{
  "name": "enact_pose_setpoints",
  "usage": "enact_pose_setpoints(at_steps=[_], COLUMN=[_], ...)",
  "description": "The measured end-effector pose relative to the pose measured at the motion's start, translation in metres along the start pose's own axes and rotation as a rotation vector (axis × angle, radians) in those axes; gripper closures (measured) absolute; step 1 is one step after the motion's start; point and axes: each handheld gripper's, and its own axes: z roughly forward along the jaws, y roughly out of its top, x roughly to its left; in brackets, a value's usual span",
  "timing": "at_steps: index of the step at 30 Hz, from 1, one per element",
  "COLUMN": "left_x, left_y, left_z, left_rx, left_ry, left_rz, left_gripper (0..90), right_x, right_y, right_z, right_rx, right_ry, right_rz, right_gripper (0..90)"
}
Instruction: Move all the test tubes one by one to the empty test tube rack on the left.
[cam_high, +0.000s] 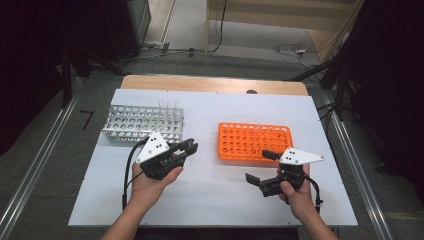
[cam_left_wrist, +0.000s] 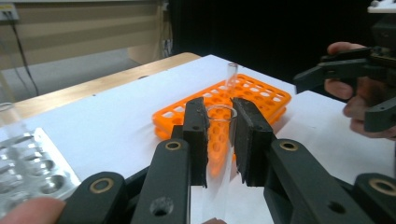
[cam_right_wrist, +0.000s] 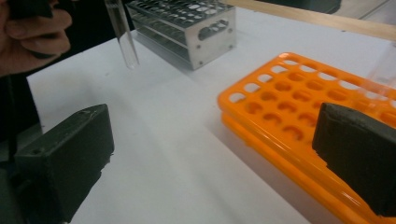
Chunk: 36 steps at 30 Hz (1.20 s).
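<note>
The left gripper (cam_left_wrist: 219, 135) is pinching a clear glass test tube (cam_left_wrist: 219, 154) between its black pads, held upright above the white tabletop (cam_high: 210, 200), between the metal tube rack (cam_high: 145, 122) and the orange tube rack (cam_high: 254, 141); the right gripper (cam_high: 262, 167) hangs just in front of the orange rack with its jaws spread wide and nothing between them. A second clear tube (cam_left_wrist: 231, 77) already stands in a far hole of the orange rack. The likeliest trouble, as I judge it: smooth glass can slide through the pads if the grip eases; too hard a squeeze could crack the thin wall; a tilted tube may catch a hole's rim and tip the light plastic rack; the standing tube could be knocked in passing. No brand, label or writing can be read on either rack, the tubes or the grippers.
</note>
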Motion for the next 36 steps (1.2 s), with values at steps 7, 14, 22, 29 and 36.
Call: enact_pose_setpoints(at_steps=[7, 14, 22, 29, 36], left_x=[0.019, 0.04, 0.064, 0.086, 0.103], left_y=[0.007, 0.011, 0.018, 0.023, 0.03], left_z=[-0.009, -0.017, -0.02, -0.019, -0.014], left_rx=[-0.017, -0.02, -0.023, -0.022, -0.031], left_ry=[0.051, 0.104, 0.165, 0.209, 0.244], left_rz=[-0.015, -0.031, -0.041, -0.063, -0.078], left_gripper=[76.9, 76.9, 76.9, 76.9, 76.9], right_x=[-0.018, -0.033, -0.043, -0.042, -0.043], right_y=[-0.009, -0.014, -0.018, -0.019, -0.019], right_z=[-0.014, -0.021, -0.025, -0.023, -0.024], right_rx=[0.009, -0.001, -0.013, -0.006, -0.01], right_ry=[-0.073, -0.094, -0.116, -0.112, -0.115], right_rz=[0.013, 0.046, 0.066, 0.075, 0.072], right_gripper=[0.0, 0.0, 0.0, 0.0, 0.0])
